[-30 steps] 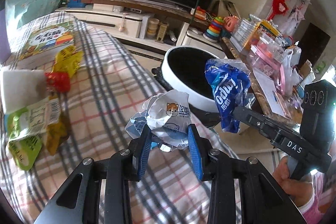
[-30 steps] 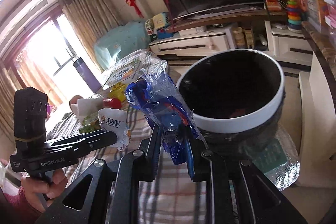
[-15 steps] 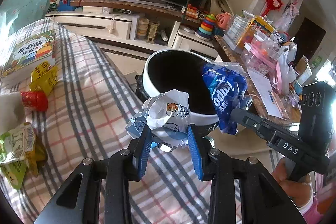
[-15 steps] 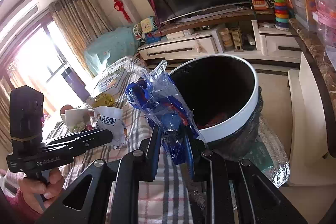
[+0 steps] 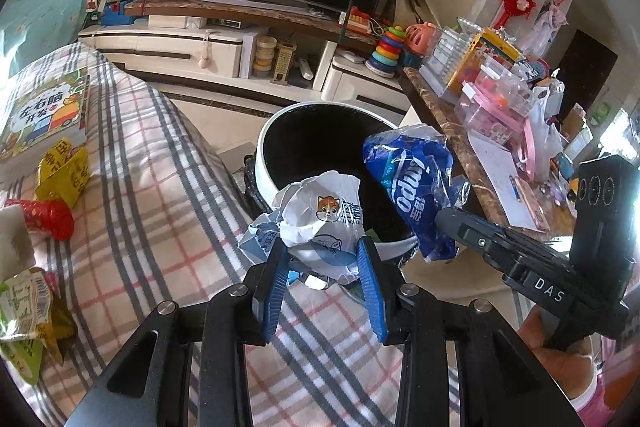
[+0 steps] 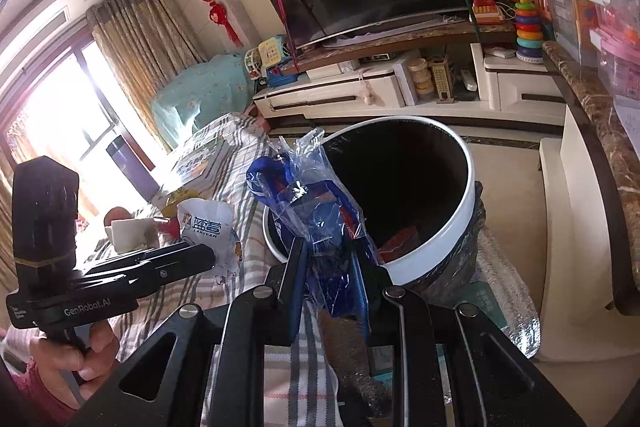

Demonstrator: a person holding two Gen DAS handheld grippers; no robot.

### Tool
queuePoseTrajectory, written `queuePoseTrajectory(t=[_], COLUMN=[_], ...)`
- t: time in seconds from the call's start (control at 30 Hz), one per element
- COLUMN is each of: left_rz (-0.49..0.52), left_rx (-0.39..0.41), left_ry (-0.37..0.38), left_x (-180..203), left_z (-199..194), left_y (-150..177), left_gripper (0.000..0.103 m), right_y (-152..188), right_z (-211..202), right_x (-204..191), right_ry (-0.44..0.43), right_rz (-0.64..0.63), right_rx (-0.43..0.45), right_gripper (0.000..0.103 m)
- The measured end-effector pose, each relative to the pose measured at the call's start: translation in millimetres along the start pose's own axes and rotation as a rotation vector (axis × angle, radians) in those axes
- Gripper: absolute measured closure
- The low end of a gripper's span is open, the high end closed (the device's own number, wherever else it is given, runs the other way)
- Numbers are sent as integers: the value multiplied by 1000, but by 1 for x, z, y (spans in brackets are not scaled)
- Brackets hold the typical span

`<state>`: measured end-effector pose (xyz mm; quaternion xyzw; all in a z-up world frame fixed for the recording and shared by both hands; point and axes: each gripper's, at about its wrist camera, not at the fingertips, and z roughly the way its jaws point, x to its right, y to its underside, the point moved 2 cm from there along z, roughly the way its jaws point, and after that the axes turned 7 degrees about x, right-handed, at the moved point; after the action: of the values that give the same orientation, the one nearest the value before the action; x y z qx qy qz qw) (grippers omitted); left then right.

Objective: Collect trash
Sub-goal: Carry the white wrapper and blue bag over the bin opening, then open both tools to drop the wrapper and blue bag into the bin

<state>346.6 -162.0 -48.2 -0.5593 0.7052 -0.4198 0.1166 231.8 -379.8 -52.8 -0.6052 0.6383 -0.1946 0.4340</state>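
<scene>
Between my left gripper [image 5: 324, 259] pads sits a crumpled white wrapper [image 5: 320, 223], pinched fast; my right gripper [image 6: 328, 267] is clamped on a blue plastic bag [image 6: 312, 203]. Both hang at the white-rimmed bin's [image 6: 448, 239] near rim, by the bed's [image 5: 160, 187] edge. Something red, perhaps trash, lies inside.

Crumpled wrapper [image 5: 320, 223]: white and pale blue, orange cartoon animal face.
Plastic bag [image 5: 416, 183]: deep blue, white lettering.
Bin [image 5: 266, 167]: white rim, black inside.
Cloth [image 5: 160, 187]: cream plaid, grey and pink lines.
Gripper pads [image 5: 370, 291]: blue.
</scene>
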Motion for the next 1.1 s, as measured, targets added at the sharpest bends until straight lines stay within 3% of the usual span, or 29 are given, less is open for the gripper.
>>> queuePoseTrajectory(t=[1.1], left_rz=[38], left_rx=[-36], left_ry=[-22], left_x=[18], left_z=[63], left_y=[-45], left_gripper=[68], right_y=[-35], right_z=[24], right_x=[29], right_ry=[100], right_rz=[-26], right_rx=[-21], right_gripper=[84])
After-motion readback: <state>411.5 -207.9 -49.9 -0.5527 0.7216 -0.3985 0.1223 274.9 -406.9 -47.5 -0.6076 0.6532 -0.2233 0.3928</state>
